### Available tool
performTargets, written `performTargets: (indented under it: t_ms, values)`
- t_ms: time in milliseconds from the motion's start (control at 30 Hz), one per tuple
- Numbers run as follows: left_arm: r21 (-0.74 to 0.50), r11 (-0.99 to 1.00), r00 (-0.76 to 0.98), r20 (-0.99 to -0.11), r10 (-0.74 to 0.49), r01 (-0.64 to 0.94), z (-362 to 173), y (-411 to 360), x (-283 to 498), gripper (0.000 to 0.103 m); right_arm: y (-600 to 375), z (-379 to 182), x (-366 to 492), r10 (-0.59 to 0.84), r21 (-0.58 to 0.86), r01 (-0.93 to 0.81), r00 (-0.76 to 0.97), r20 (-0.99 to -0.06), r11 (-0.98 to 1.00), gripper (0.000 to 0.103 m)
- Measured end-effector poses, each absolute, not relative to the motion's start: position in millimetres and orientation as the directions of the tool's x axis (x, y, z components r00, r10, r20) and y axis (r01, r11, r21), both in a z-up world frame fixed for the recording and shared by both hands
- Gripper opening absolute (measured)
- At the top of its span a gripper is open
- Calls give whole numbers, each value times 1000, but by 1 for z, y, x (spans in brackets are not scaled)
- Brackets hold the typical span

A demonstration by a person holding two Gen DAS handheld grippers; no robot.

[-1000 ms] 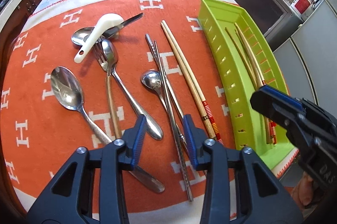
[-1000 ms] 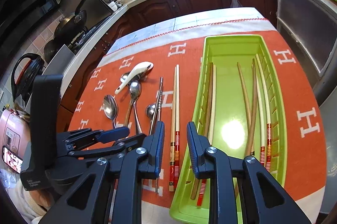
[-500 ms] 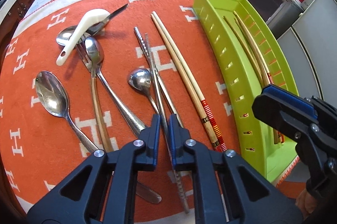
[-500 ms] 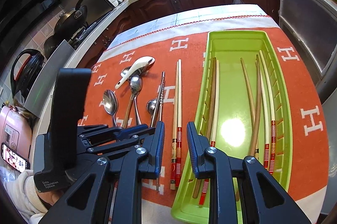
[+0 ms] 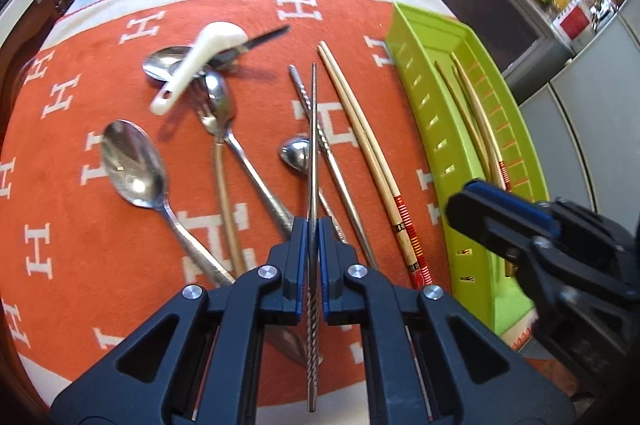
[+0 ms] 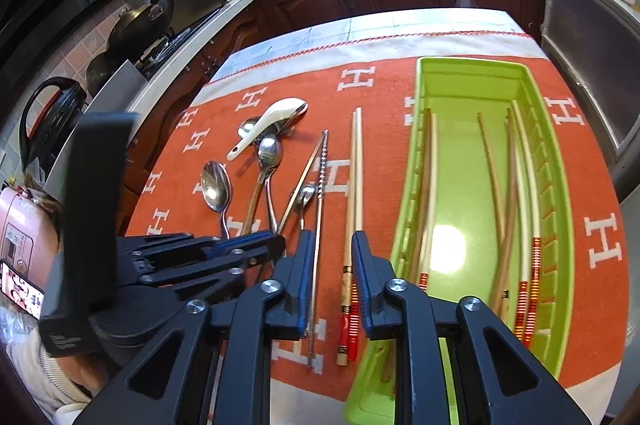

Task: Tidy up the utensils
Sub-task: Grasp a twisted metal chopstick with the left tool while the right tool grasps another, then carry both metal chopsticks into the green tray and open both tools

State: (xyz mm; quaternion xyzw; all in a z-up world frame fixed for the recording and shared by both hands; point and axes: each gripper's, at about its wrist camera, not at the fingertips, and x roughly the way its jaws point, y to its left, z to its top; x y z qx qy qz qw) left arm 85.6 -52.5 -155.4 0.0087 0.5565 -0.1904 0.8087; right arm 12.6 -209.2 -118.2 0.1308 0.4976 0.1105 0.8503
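My left gripper (image 5: 313, 225) is shut on a metal chopstick (image 5: 313, 145) and holds it lifted above the orange cloth; it also shows in the right wrist view (image 6: 304, 181). A second metal chopstick (image 5: 340, 181) lies on the cloth, beside a pair of bamboo chopsticks (image 5: 368, 153) with red ends. The green tray (image 5: 440, 129) at the right holds several bamboo chopsticks (image 6: 516, 193). My right gripper (image 6: 330, 237) is open and empty, above the bamboo pair (image 6: 354, 193) on the cloth, next to the tray (image 6: 472, 93).
Several spoons (image 5: 130, 165), a fork (image 5: 224, 185), a knife (image 5: 260, 39) and a white ceramic spoon (image 5: 196, 61) lie on the left of the orange cloth (image 5: 80, 205). Counters and cabinets surround the table. A kettle (image 6: 48, 117) and pans (image 6: 140, 25) stand far left.
My left gripper closed on the metal chopstick and lifted it off the cloth. My right gripper stayed open and shifted slightly left over the bamboo pair.
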Motion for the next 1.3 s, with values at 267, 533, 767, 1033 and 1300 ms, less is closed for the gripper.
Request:
performTargets:
  t_ms: [267, 533, 767, 1033, 1300]
  values:
    - [-206, 933, 376, -873, -312, 296, -127, -24, 82, 4, -180, -133, 40, 329, 324, -85, 417, -847, 942, 14]
    - [-220, 935, 414, -851, -322, 277, -115, 4, 81, 4, -153, -154, 70, 280, 274, -67, 344, -897, 960, 11]
    - [-245, 939, 414, -849, -327, 240, -121, 21, 85, 4, -143, -174, 85, 213, 209, -46, 286, -934, 977, 11]
    - [-265, 938, 403, -851, -336, 223, -128, 25, 87, 3, -135, -184, 92, 162, 153, -56, 283, -945, 987, 7]
    - [-262, 937, 415, -844, -339, 232, -121, 21, 84, 3, -152, -181, 86, 244, 258, 14, 283, -928, 966, 5]
